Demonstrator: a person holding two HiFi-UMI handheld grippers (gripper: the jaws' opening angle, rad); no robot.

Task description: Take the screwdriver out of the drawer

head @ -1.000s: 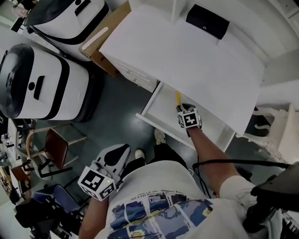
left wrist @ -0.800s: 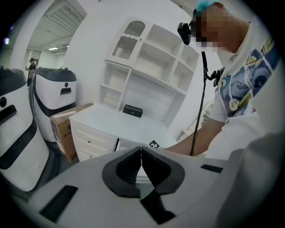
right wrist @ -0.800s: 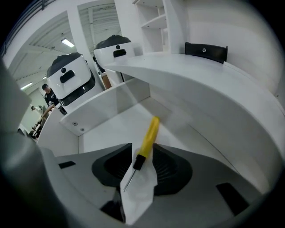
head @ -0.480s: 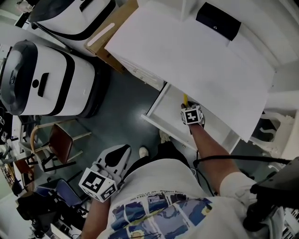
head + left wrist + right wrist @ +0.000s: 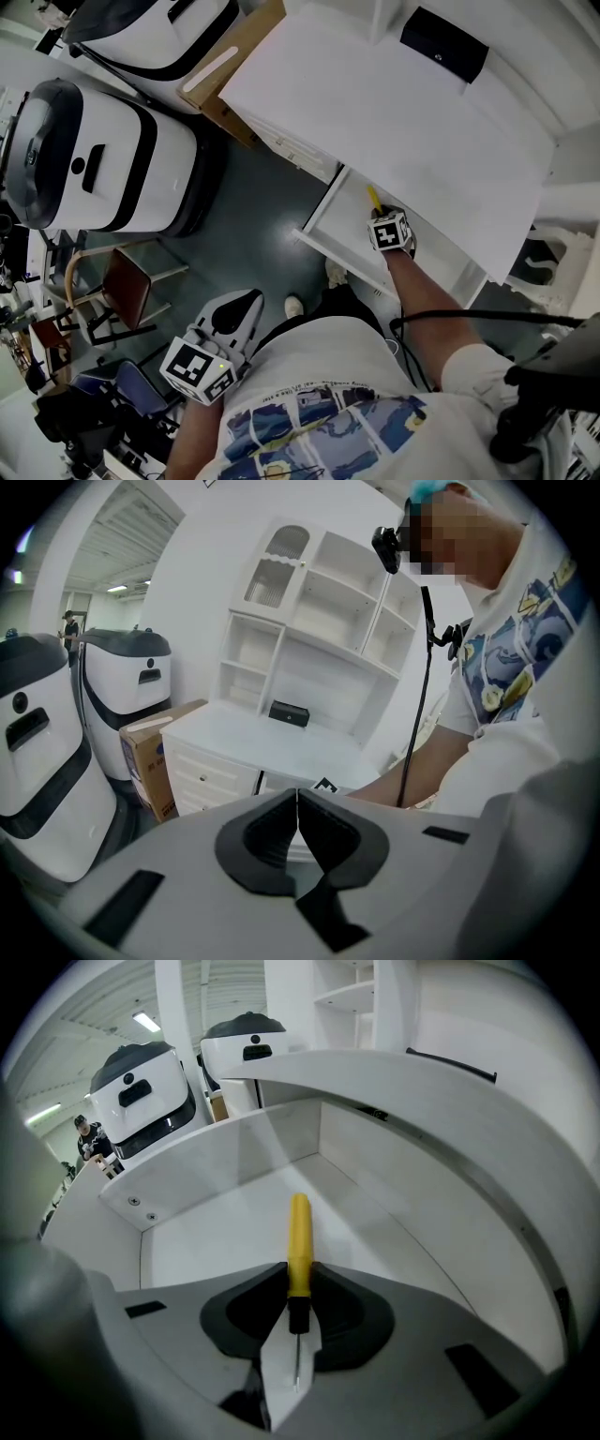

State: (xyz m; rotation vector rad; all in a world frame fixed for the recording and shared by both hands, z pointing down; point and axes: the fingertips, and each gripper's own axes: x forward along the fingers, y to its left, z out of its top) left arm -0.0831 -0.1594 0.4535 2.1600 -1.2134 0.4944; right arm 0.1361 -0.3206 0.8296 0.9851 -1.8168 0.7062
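A screwdriver [image 5: 299, 1241] with a yellow handle and a thin metal shaft lies in the open white drawer [image 5: 234, 1157]. My right gripper [image 5: 299, 1281] points steeply down into the drawer. Its jaws are closing, and the pads touch the handle's lower end on both sides. In the head view the screwdriver [image 5: 374, 198] pokes out beyond the right gripper [image 5: 390, 232] inside the drawer [image 5: 323, 217]. My left gripper [image 5: 239, 305] hangs low by the person's body, away from the drawer. In the left gripper view its jaws [image 5: 297, 794] meet with nothing between them.
The white desk top [image 5: 394, 122] overhangs the back of the drawer and carries a small black box [image 5: 443, 44]. A cardboard box [image 5: 230, 70] and two large white machines [image 5: 94, 159] stand to the left. A chair [image 5: 122, 286] stands on the dark floor.
My right gripper has sunk a little into the drawer over the screwdriver. The left gripper has stayed where it was.
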